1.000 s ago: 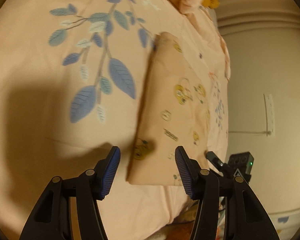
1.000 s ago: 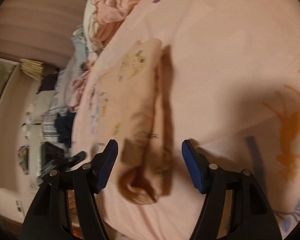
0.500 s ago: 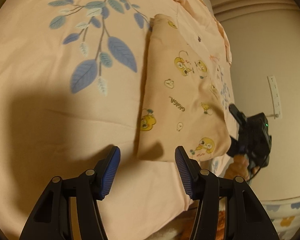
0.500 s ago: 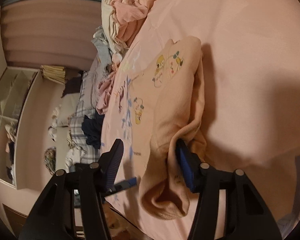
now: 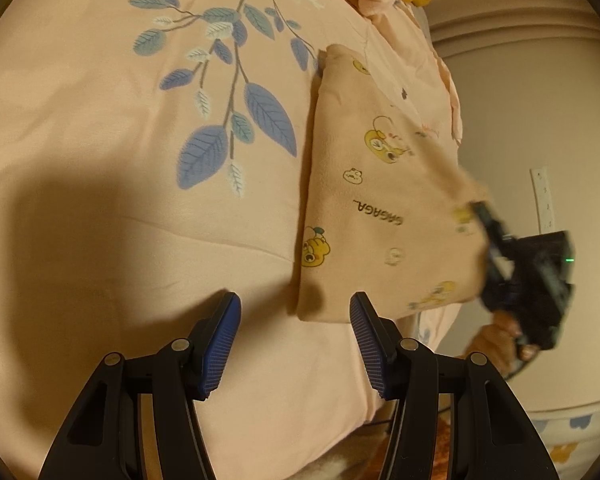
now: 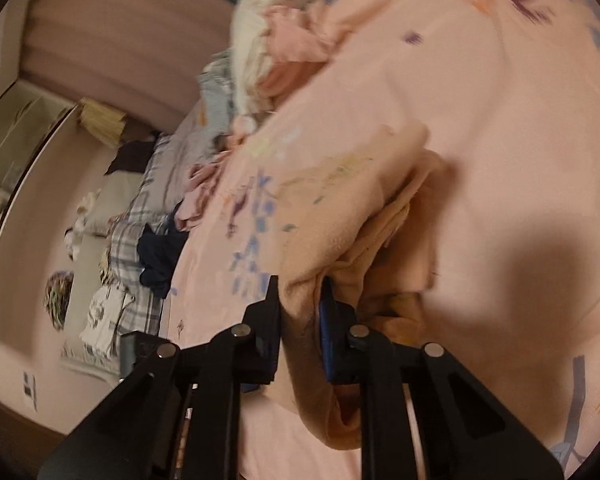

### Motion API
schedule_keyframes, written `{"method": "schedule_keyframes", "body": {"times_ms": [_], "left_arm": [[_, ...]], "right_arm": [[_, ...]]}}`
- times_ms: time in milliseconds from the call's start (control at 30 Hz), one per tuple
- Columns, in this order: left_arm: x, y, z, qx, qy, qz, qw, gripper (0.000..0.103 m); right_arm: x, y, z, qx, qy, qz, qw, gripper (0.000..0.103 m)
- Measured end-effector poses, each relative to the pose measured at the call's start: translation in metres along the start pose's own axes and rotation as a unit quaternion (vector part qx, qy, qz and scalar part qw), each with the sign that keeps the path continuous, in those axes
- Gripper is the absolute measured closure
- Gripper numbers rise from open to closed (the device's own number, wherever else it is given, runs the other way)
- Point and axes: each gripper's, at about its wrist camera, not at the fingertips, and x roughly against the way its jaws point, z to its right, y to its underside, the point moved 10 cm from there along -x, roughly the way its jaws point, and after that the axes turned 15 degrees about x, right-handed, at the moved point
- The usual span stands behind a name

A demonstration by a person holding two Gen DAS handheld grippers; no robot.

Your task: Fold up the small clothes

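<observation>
Right jaws: the right gripper [image 6: 300,320] has just been closing, and its jaws now pinch a bunched fold of the small peach garment [image 5: 364,200] at the end nearest the bed's side edge.
Left jaws: the left gripper [image 5: 296,336] stands spread with nothing between its pads, just short of the garment's near corner.
Garment: it lies along the side edge of the bed [image 5: 100,200], one end lifted off the cover by the right gripper.
Slip risk: the pinch looks thick and uneven, so I'd guess a layer could pull free as it is carried over.
Fold risk: with the other end unpinned, the whole piece may drag instead of doubling.
Edge risk: so close to the bed's edge, a dropped end could slide to the floor.
</observation>
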Motion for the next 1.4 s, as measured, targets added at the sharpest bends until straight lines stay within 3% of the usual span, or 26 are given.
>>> {"method": "schedule_keyframes", "body": {"times_ms": [133, 333, 467, 667, 800, 900, 1033, 1067, 1300, 1367, 1400], "left_arm": [[0.011, -0.004, -0.009, 0.013, 0.013, 0.007, 0.9998, 0.048], [0.03, -0.01, -0.031, 0.039, 0.027, 0.014, 0.9988, 0.048], [0.041, -0.013, -0.041, 0.053, 0.036, 0.024, 0.9977, 0.048], [0.035, -0.017, -0.04, 0.062, 0.036, 0.024, 0.9972, 0.048], [0.03, -0.011, -0.035, 0.052, 0.039, 0.014, 0.9978, 0.048], [0.029, -0.007, -0.033, 0.042, 0.03, 0.008, 0.9986, 0.048], [0.03, -0.006, -0.033, 0.04, 0.029, 0.006, 0.9988, 0.048], [0.03, -0.006, -0.033, 0.043, 0.03, 0.007, 0.9986, 0.048], [0.022, -0.006, -0.03, 0.052, 0.033, 0.002, 0.9981, 0.048], [0.022, -0.005, -0.031, 0.048, 0.029, 0.002, 0.9985, 0.048], [0.022, -0.005, -0.031, 0.047, 0.027, 0.001, 0.9985, 0.048]], "right_arm": [[-0.015, -0.025, -0.057, 0.069, -0.011, -0.008, 0.998, 0.086], [-0.073, -0.029, -0.116, 0.152, 0.008, -0.073, 0.986, 0.086], [-0.09, -0.023, -0.11, 0.153, 0.022, -0.086, 0.984, 0.086], [-0.069, -0.026, -0.081, 0.105, 0.017, -0.077, 0.991, 0.083], [-0.066, -0.022, -0.082, 0.117, 0.036, -0.084, 0.989, 0.083], [-0.069, -0.016, -0.085, 0.132, 0.053, -0.105, 0.984, 0.074], [-0.056, -0.01, -0.075, 0.135, 0.047, -0.103, 0.984, 0.049], [-0.053, -0.007, -0.07, 0.134, 0.052, -0.108, 0.984, 0.047], [-0.028, 0.035, -0.023, 0.093, 0.051, -0.131, 0.986, 0.05], [-0.027, 0.046, -0.012, 0.077, 0.055, -0.131, 0.987, 0.075], [-0.026, 0.051, -0.009, 0.081, 0.059, -0.138, 0.985, 0.078]]}}
